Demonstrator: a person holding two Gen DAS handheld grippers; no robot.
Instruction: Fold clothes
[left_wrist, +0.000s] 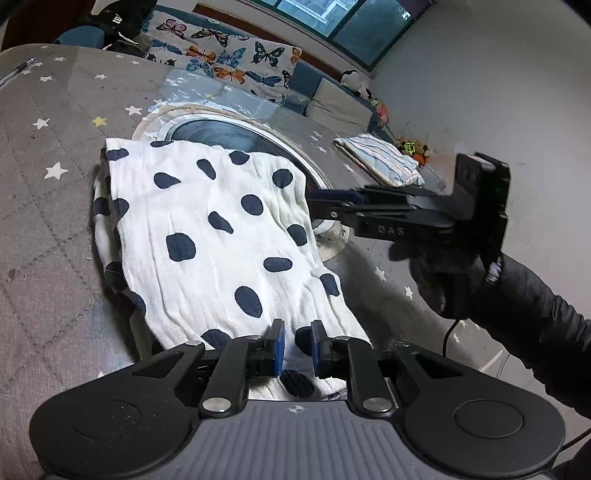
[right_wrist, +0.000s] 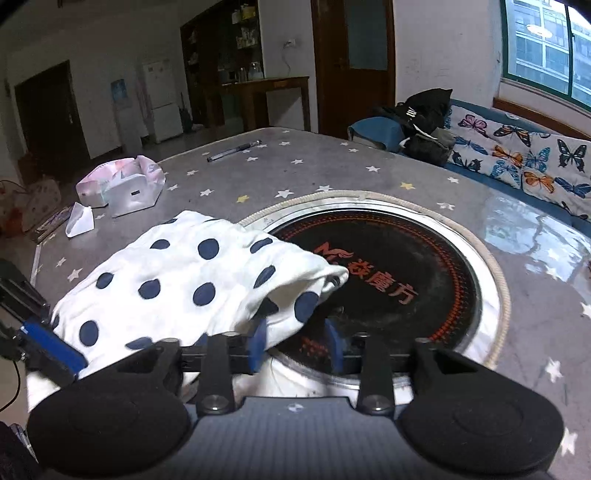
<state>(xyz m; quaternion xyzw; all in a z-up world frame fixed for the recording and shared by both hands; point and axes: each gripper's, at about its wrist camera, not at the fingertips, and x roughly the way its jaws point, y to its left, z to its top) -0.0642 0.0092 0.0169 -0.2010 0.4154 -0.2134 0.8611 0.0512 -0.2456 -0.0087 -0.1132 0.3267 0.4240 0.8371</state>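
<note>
Spotted garment (left_wrist: 218, 236) partly folded on tabletop (left_wrist: 55, 229); left gripper (left_wrist: 294, 345) fingers apart, right gripper (right_wrist: 295, 345) fingers apart; more folds likely left.

free: bare counter (right_wrist: 332, 166) beyond the round inset cooktop (right_wrist: 399, 273), pen (right_wrist: 233, 150) at its far edge | blocked: polka-dot cloth (right_wrist: 177, 280) overlaps cooktop's left rim; tissue pack (right_wrist: 122, 184) far left; folded striped cloth (left_wrist: 380, 158) near the wall

White walls (right_wrist: 436, 44), a green-framed window (right_wrist: 546, 48) at two o'clock, dark wooden door (right_wrist: 354, 62) at twelve, butterfly-print sofa (right_wrist: 524, 158) beneath.
</note>
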